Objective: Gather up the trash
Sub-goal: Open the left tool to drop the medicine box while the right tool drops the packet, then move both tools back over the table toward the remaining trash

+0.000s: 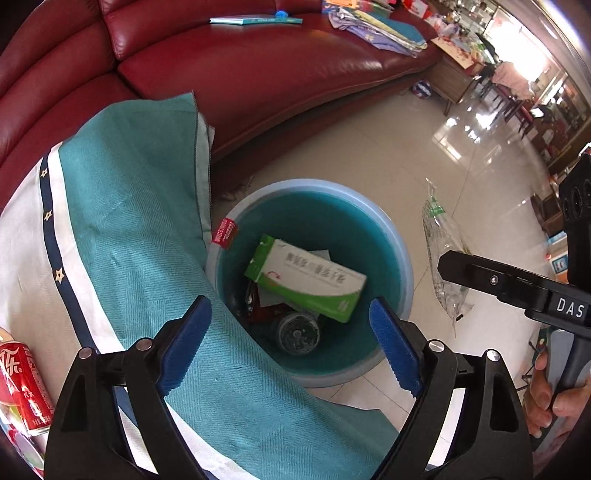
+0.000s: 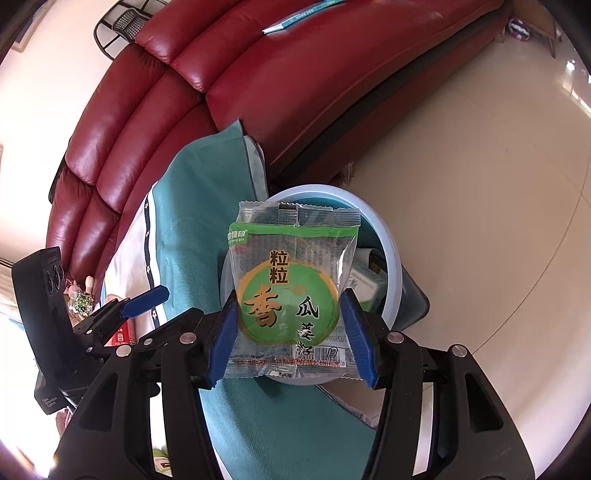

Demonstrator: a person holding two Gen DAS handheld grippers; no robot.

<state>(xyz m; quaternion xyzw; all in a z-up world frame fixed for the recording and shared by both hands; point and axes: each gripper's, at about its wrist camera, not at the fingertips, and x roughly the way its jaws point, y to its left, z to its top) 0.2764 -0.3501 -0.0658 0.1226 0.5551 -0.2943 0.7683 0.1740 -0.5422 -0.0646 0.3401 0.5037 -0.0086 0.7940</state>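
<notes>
Left gripper [image 1: 290,352]: black frame, blue ribbed pads, jaws spread wide with nothing between them; it hangs over the bin's near rim, pointing steeply down.
Right gripper [image 2: 290,330]: same build, jaws half closed, both pads pressed on the sides of a clear-and-green plastic snack wrapper [image 2: 293,291] with a round green label; wrapper upright, held above the bin's rim. In the left wrist view the wrapper [image 1: 441,254] shows edge-on at this gripper's tip, right of the bin.
Hand [image 1: 546,391]: a person's fingers wrapped round the right gripper's grey handle.
Round pale-blue plastic bin [image 1: 400,258]: on the floor, against the draped cloth, just in front of the sofa.
Bin contents: white-and-green cardboard box [image 1: 314,284] lying tilted on top; a clear bottle [image 1: 297,332] end-on below it; red scraps beside, too jumbled to tell apart.
Teal-and-white cloth [image 1: 140,236]: navy stripe with small stars, covering a table and hanging at the bin's left.
Red drink can [image 1: 26,391]: on the cloth, far left.
Dark red leather sofa [image 1: 258,74]: behind the bin; a thin teal booklet [image 1: 255,20] on its seat.
Floor [image 1: 369,147]: glossy beige tiles.
</notes>
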